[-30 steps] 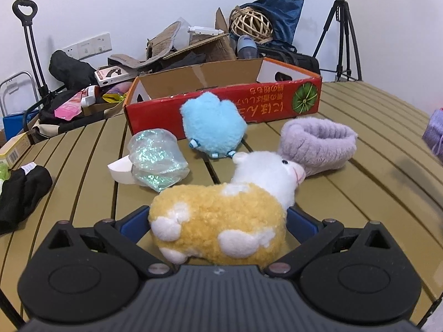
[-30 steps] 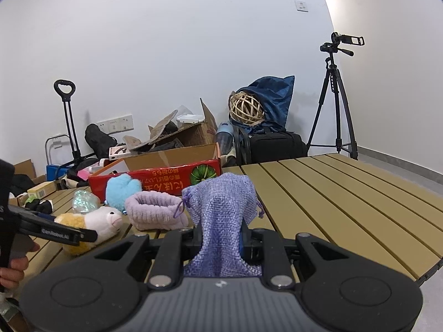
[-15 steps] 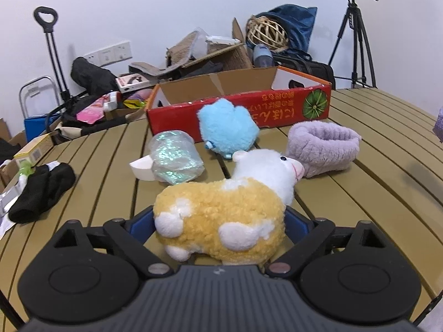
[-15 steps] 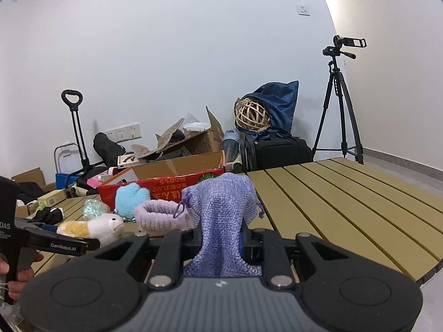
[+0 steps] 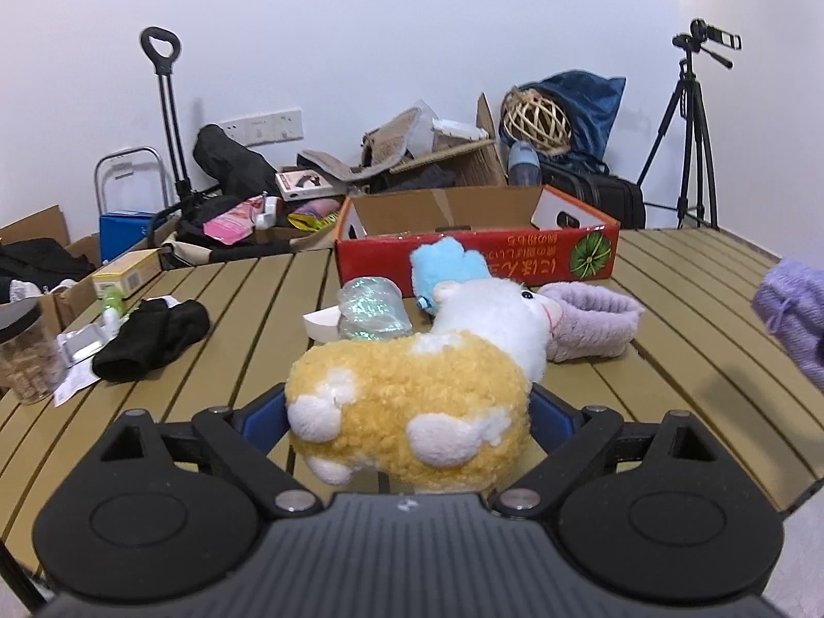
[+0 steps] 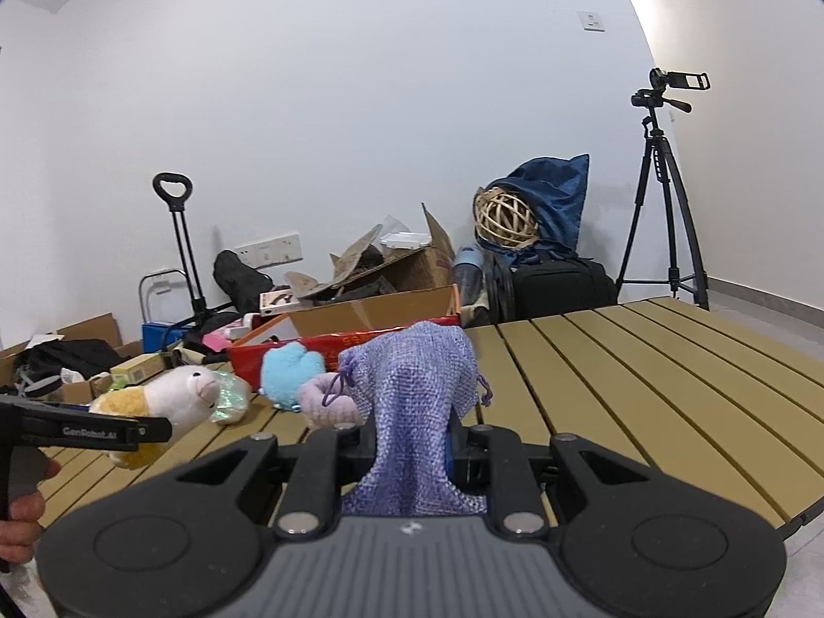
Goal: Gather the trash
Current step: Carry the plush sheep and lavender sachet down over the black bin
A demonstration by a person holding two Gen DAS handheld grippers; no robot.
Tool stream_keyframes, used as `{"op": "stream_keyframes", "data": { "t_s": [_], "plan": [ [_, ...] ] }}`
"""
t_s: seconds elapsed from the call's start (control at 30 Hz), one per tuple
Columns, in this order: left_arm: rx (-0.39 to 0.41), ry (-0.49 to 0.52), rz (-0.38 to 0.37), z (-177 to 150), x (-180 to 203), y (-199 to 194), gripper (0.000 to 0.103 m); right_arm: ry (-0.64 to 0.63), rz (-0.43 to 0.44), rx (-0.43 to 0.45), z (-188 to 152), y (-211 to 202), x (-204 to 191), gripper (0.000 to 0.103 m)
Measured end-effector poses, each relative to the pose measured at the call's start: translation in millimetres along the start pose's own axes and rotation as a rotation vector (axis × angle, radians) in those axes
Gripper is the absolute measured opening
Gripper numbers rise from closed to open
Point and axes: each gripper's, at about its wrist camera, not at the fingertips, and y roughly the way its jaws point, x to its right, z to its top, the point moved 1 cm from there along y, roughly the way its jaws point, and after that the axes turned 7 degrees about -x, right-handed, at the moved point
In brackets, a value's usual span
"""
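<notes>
- left tongs clamped on plush sheep, lifted off counter; soft, light, squashy, grip mid-body.
- right tongs pinched shut on purple mesh pouch; limp, hold near neck.

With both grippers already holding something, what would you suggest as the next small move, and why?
Probably carry the plush sheep forward to the red cardboard box and release it there. The left gripper grips the sheep clear of the table, the box stands open just beyond, and the right gripper is shut on the purple mesh pouch.
</notes>
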Motion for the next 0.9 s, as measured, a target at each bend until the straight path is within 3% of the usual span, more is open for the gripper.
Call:
{"op": "stream_keyframes", "data": {
  "t_s": [0.37, 0.9],
  "plan": [
    [0.011, -0.039, 0.029, -21.6, -2.2, -52.5, 0.094, -0.008, 0.037, -0.006, -13.0, -19.3, -8.9, 0.018],
    [0.02, -0.052, 0.025, -68.0, -10.5, -118.1, 0.094, -0.059, 0.084, -0.093, -58.8, -68.1, -38.8, 0.018]
  ]
}}
